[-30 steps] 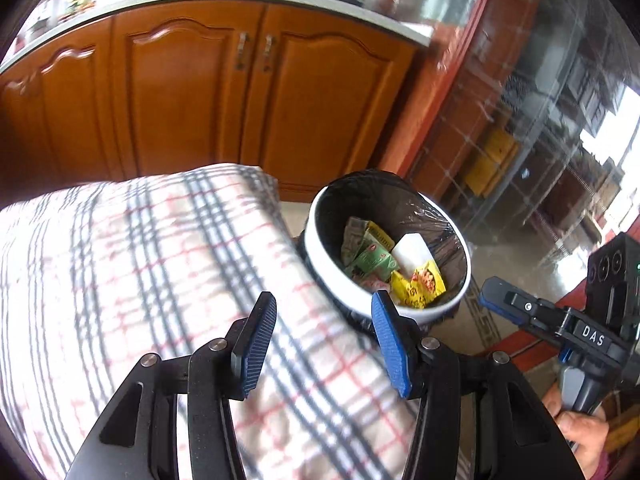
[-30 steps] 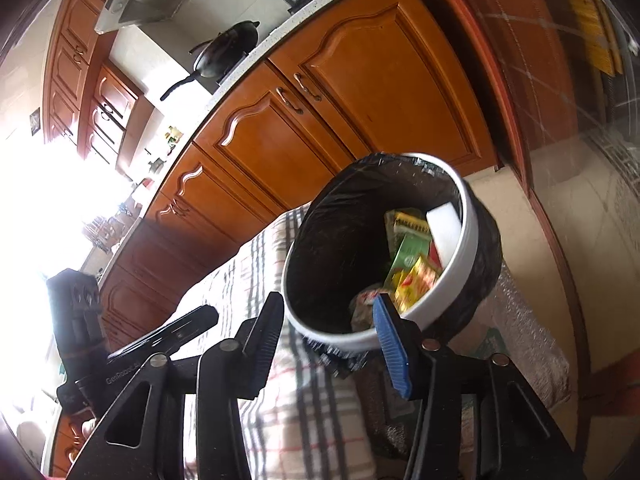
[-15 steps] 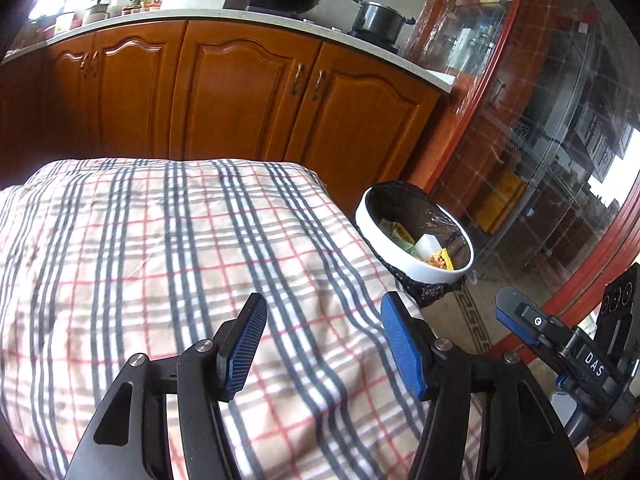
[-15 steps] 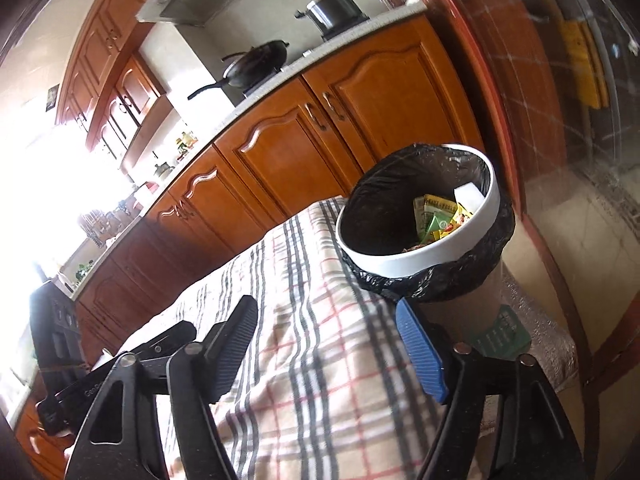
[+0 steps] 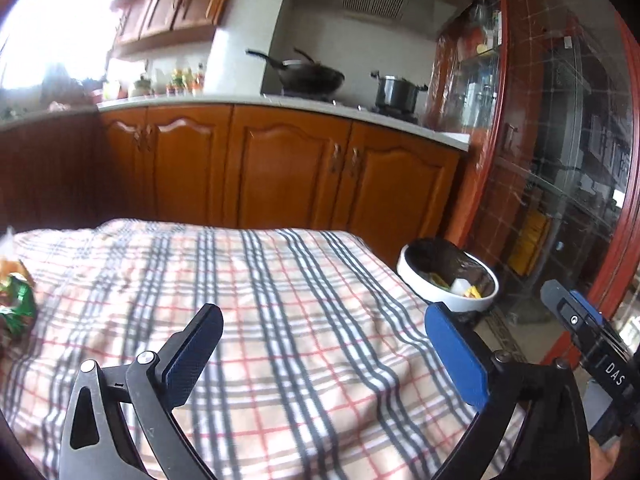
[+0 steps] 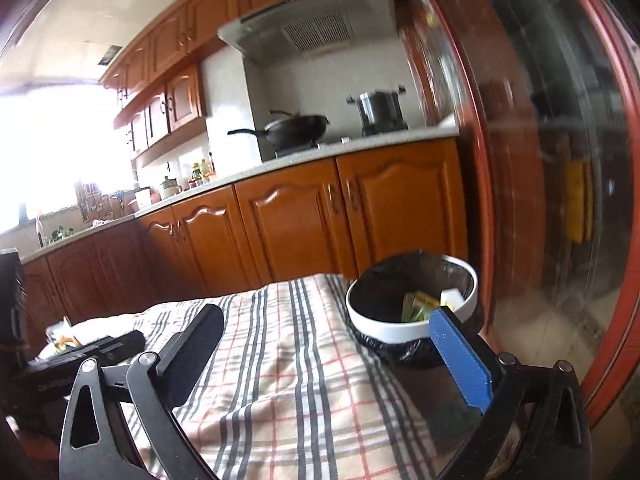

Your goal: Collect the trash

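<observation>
While both empty hand-held grippers, left (image 5: 322,354) and right (image 6: 328,354), spread wider, the right one reads "DAS".

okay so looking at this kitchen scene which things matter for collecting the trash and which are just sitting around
Job: trash bin already holding wrappers; green snack packet on the plaid cloth; left gripper and right gripper, jaws opening, empty.

Lying about: wok, steel pot, condiment bottles.

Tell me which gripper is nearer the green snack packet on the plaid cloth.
Left. The left gripper has the green snack packet off its left side; the right gripper is over the cloth's bin end.
</observation>
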Action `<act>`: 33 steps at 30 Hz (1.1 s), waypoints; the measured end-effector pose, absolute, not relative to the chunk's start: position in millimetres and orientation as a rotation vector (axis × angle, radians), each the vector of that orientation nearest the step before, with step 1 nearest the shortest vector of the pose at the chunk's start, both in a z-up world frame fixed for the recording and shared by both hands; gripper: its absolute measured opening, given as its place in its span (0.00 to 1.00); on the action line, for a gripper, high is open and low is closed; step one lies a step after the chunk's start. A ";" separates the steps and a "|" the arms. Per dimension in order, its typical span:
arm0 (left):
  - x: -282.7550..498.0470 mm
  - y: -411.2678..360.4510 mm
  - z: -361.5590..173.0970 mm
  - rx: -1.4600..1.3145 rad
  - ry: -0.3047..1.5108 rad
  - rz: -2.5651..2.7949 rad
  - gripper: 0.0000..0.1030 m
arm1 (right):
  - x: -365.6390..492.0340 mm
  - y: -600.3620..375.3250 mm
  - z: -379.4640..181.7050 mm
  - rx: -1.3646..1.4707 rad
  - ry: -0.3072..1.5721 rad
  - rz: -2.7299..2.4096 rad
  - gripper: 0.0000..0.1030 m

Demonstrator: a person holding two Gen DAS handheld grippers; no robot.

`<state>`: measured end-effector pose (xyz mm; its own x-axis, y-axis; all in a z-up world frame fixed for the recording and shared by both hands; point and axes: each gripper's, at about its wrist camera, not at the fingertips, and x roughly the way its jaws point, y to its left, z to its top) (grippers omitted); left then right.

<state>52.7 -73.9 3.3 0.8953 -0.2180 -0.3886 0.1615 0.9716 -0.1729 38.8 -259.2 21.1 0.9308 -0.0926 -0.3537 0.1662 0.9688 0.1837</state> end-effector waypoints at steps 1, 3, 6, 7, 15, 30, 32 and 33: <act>45.6 -74.5 0.8 -0.122 0.408 -0.183 0.99 | 37.6 -255.8 19.8 0.196 0.344 -0.143 1.00; 35.0 -75.5 -3.1 -0.095 0.392 -0.153 0.99 | 36.2 -252.9 12.7 0.187 0.344 -0.139 1.00; 21.9 -76.8 -9.3 -0.091 0.390 -0.144 0.99 | 36.4 -251.8 2.4 0.200 0.369 -0.131 1.00; 20.0 -76.9 -10.0 -0.089 0.388 -0.143 0.99 | 35.8 -251.5 -0.4 0.205 0.374 -0.127 1.00; 28.8 -83.8 -15.9 -0.067 0.391 -0.141 0.99 | 26.8 -242.8 -5.2 0.194 0.373 -0.117 1.00; 41.0 -72.5 -21.1 -0.060 0.395 -0.122 0.99 | 28.6 -240.8 -12.9 0.207 0.390 -0.098 1.00; 42.2 -72.2 -21.8 -0.057 0.395 -0.122 0.99 | 29.0 -240.7 -13.1 0.208 0.393 -0.098 1.00; 42.6 -73.0 -21.9 -0.054 0.395 -0.122 0.99 | 29.0 -240.8 -13.2 0.209 0.394 -0.097 1.00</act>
<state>42.6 -73.0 -21.9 0.9158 -0.1291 -0.3804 0.1081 0.9912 -0.0762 29.0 -240.8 -13.2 0.9189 -0.0537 -0.3907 0.1345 0.9739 0.1826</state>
